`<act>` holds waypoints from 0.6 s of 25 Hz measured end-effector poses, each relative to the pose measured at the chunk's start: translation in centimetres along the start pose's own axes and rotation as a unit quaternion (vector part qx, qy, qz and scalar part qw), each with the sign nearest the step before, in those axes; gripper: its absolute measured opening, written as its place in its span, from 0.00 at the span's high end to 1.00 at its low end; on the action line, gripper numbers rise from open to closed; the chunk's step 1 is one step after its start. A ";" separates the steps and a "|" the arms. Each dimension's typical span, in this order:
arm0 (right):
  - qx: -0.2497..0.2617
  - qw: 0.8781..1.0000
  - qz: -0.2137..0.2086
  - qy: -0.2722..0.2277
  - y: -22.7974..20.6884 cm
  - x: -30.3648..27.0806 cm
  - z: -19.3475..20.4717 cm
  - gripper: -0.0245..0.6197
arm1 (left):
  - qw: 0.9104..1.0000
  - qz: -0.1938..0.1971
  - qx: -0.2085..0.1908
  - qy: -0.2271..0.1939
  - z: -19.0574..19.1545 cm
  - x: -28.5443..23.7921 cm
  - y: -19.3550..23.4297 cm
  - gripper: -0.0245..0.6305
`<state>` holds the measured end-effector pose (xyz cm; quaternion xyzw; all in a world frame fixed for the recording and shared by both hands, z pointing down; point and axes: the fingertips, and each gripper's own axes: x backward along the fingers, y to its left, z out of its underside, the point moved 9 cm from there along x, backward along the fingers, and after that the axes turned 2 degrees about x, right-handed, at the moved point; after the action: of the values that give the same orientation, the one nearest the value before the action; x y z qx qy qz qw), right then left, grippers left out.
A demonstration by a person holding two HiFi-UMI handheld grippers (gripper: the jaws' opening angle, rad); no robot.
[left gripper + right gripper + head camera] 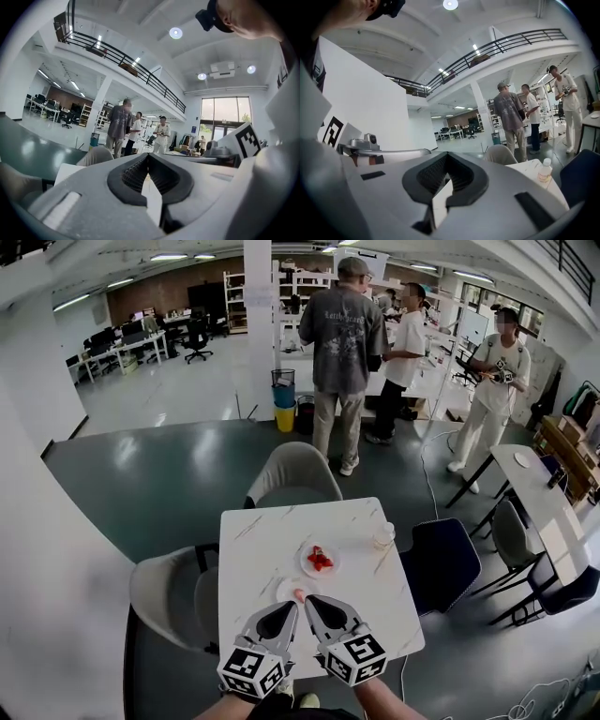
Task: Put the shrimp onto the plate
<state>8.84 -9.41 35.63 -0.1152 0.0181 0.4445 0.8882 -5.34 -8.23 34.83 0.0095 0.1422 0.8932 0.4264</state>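
On the white marble table [258, 540] a small plate [307, 568] holds a heap of red shrimp [320, 559]. Nearer me lies a second small plate [284, 589] with one pinkish shrimp [298, 594] at its right side. My left gripper [292, 607] and right gripper [310, 600] hover side by side just in front of that near plate, their tips close to the lone shrimp. In the left gripper view the left gripper [148, 155] has its jaws shut tip to tip with nothing held. The right gripper [446, 155] looks the same in its own view.
A small bottle [383, 535] [544, 171] stands near the table's right edge. Chairs surround the table: a beige chair [293, 474] behind, another beige chair [173, 596] at the left, a dark blue chair [441, 559] at the right. Three people [347, 352] stand further back.
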 end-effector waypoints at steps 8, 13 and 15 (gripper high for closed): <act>0.008 0.999 -0.002 -0.035 1.5 2.0 -2.0 0.96 | 1.000 0.002 -0.010 -0.018 -1.6 1.6 -1.7 0.95; 0.013 0.999 0.003 -0.044 2.0 3.3 -2.9 0.96 | 0.999 0.012 -0.012 -0.027 -2.4 2.3 -3.4 0.95; 0.014 0.999 0.000 -0.048 2.4 3.5 -3.2 0.96 | 0.999 0.010 -0.014 -0.027 -2.7 2.8 -3.8 0.95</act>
<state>9.28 -5.93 31.61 -0.0818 -0.0182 0.4490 0.8896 -4.62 -4.52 30.96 0.0291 0.1177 0.8990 0.4209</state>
